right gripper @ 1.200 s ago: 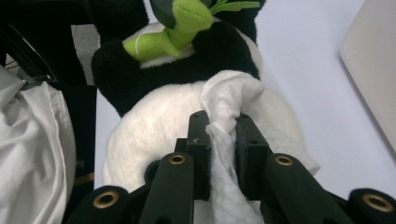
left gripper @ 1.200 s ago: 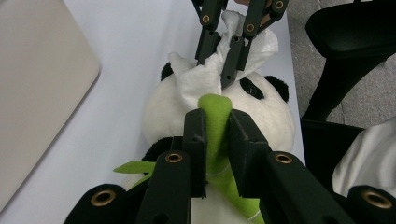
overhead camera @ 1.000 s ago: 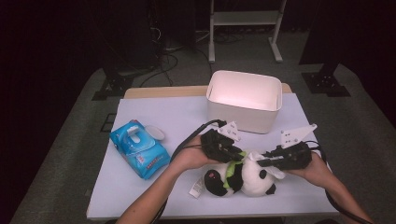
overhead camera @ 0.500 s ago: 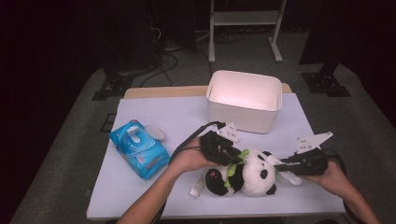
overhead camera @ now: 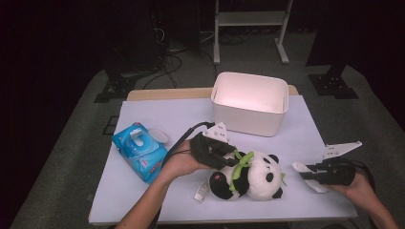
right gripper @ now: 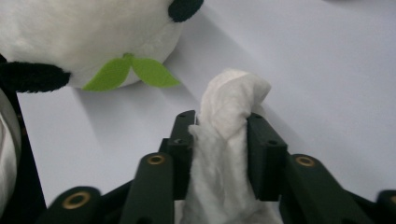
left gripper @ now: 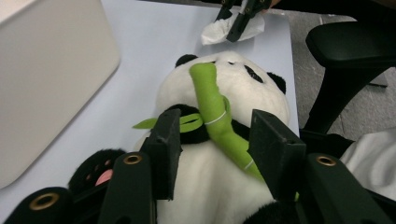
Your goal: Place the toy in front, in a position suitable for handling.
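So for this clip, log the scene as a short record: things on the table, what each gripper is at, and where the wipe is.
table: pale top
toy: panda plush lying near the front edge, green bamboo on its chest
left gripper: jaws astride the bamboo, just been opening, pads clear of it
right gripper: white wipe between its jaws, which have just been opening; grip unclear
bin: white tub behind the panda
pack: blue wipes pack, lid flipped open

One plush panda (overhead camera: 250, 176), one pack of wet wipes (overhead camera: 139, 151) at nine o'clock, one white bin (overhead camera: 250, 102) at twelve, one crumpled wipe (overhead camera: 305, 175) at three.
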